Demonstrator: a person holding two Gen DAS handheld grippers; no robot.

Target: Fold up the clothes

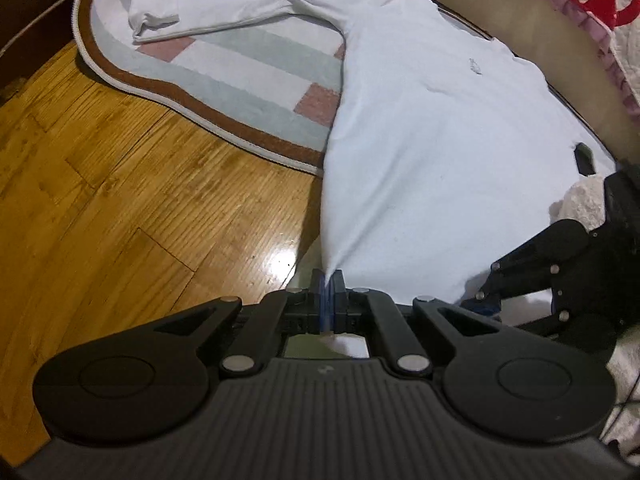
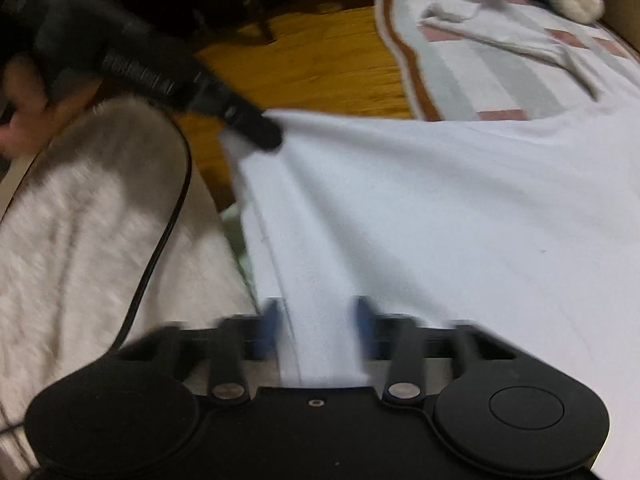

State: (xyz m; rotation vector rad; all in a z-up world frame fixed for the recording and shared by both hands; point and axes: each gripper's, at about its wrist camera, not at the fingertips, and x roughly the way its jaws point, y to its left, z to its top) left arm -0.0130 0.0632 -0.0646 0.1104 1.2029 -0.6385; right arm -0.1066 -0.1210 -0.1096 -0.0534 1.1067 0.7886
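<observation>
While the white long-sleeved shirt lies spread over the striped rug and past the rug's near edge, its long axis runs from the hem, at the grippers, away to the collar end by the far edge of the rug. One sleeve stretches sideways from the shoulder toward the rug's left edge, cuff folded back on itself. A small embroidered mark sits on the chest, facing up.

Left gripper: blue pads pressed together, pinching a corner of the hem. Cloth fans out from the pinch in taut creases and is lifted clear of the wooden floor just off the rug's near edge. In the right wrist view the same gripper appears as a dark tip clamped on that hem corner, with a hand behind it; the image is blurred.

Right gripper: blue fingers stand apart with a band of the hem lying between them. The gap is clearly wider than the cloth it straddles; the fabric passes through without being squeezed. Motion blur prevents judging whether either pad touches the fabric.

The hem between the two grippers is ridged into long folds running away toward the collar. A fluffy cream cloth with a black cable across it lies just left of the shirt.
</observation>
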